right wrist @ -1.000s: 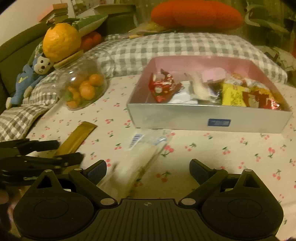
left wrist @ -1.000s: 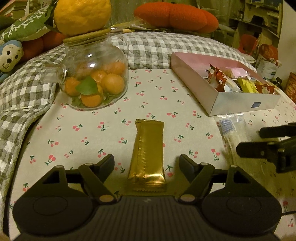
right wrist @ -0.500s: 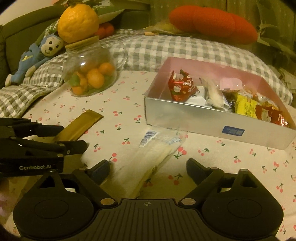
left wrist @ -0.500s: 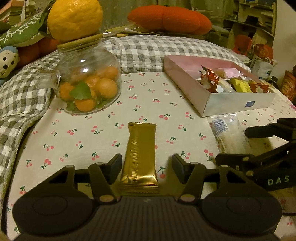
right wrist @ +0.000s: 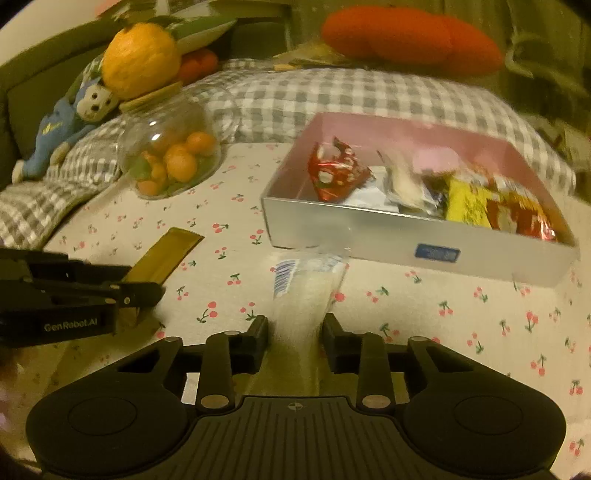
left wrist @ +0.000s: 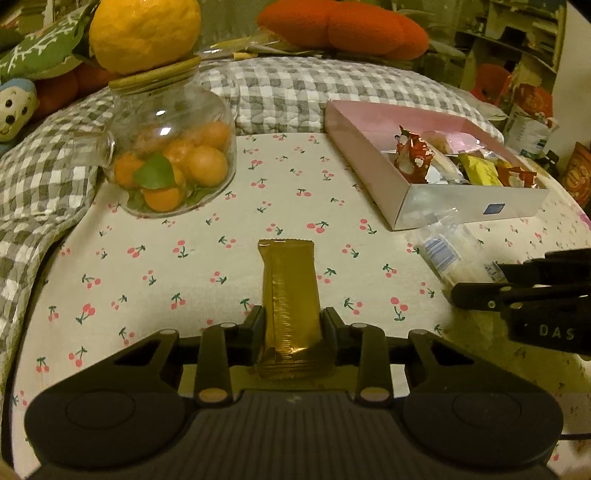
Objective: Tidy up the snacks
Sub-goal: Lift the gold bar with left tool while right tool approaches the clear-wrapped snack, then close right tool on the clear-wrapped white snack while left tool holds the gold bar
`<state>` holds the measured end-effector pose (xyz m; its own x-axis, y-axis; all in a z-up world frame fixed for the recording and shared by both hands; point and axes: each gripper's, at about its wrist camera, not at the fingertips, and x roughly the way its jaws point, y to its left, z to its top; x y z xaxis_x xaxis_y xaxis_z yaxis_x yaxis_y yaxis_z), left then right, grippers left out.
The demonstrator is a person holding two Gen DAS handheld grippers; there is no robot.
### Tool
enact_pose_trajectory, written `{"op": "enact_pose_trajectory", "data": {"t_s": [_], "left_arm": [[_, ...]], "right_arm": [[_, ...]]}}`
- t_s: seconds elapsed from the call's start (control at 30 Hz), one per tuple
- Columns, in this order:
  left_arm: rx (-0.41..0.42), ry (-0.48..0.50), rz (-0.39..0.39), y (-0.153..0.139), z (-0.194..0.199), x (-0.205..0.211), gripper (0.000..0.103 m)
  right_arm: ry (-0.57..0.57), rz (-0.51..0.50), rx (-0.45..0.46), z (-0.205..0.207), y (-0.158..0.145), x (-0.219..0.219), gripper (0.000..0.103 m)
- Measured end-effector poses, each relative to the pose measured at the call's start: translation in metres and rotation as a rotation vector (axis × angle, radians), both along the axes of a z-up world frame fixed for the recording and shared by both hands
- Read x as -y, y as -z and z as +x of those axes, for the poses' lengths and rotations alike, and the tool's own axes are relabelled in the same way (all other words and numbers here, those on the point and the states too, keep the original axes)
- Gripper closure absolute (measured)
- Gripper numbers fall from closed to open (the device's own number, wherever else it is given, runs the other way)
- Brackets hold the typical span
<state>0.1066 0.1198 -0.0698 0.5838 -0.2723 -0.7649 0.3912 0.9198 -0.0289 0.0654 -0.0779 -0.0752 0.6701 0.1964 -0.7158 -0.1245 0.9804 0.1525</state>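
Note:
A gold snack bar (left wrist: 290, 291) lies lengthwise on the cherry-print cloth, its near end between the fingers of my left gripper (left wrist: 291, 317). The jaws are closing, and the pads press its two sides. A clear packet (right wrist: 303, 291) holding a pale snack sits between the closing jaws of my right gripper (right wrist: 295, 325), pinched at both sides. The pink-lined box (right wrist: 351, 229) just beyond the packet holds several wrapped snacks. In the left wrist view, the right gripper (left wrist: 465, 291) and the packet (left wrist: 447, 251) show at the right edge. The right wrist view has the left gripper (right wrist: 147, 291) at its left.
A glass jar of small oranges (left wrist: 166, 155) stands at the back left with a large citrus (left wrist: 144, 33) on its lid. A grey checked blanket (left wrist: 295, 92) rims the cloth at the back and left. A plush monkey (right wrist: 70, 122) and an orange cushion (right wrist: 406, 37) lie beyond it.
Both grippers' jaws have come together from wide open, the left onto the gold bar and the right onto the clear packet. Neither hand has shifted much.

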Motion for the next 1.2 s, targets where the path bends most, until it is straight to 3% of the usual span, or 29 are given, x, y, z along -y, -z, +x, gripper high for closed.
{"op": "enact_pose_trajectory", "data": {"t_s": [0.17, 0.37, 0.63, 0.7, 0.9, 0.97, 1.03, 1.17, 1.2], "left_arm": [[-0.041, -0.030, -0.019, -0.003, 0.003, 0.001, 0.074], [-0.081, -0.056, -0.050, -0.006, 0.007, 0.005, 0.075], [-0.102, -0.049, -0.080, -0.013, 0.005, 0.022, 0.078], [-0.105, -0.040, -0.087, -0.014, 0.003, 0.027, 0.078], [-0.133, -0.015, -0.095, -0.014, -0.003, 0.043, 0.078], [-0.121, -0.007, -0.074, -0.012, -0.006, 0.048, 0.077], [-0.108, -0.005, -0.059, -0.011, -0.008, 0.052, 0.074], [-0.068, -0.017, -0.047, -0.008, -0.010, 0.055, 0.066], [-0.065, -0.017, -0.048, -0.008, -0.009, 0.055, 0.062]], "right_arm": [[0.039, 0.075, -0.035, -0.002, -0.002, 0.021, 0.077], [0.071, 0.082, -0.044, -0.006, -0.007, 0.048, 0.079], [0.127, 0.138, -0.050, -0.011, -0.016, 0.083, 0.083], [0.131, 0.141, -0.048, -0.013, -0.018, 0.088, 0.091], [0.143, 0.138, -0.044, -0.017, -0.022, 0.101, 0.092], [0.145, 0.148, -0.043, -0.019, -0.023, 0.104, 0.084], [0.147, 0.165, -0.044, -0.020, -0.022, 0.105, 0.082], [0.130, 0.161, -0.016, -0.023, -0.020, 0.100, 0.048], [0.116, 0.148, -0.002, -0.024, -0.019, 0.096, 0.046]]}}
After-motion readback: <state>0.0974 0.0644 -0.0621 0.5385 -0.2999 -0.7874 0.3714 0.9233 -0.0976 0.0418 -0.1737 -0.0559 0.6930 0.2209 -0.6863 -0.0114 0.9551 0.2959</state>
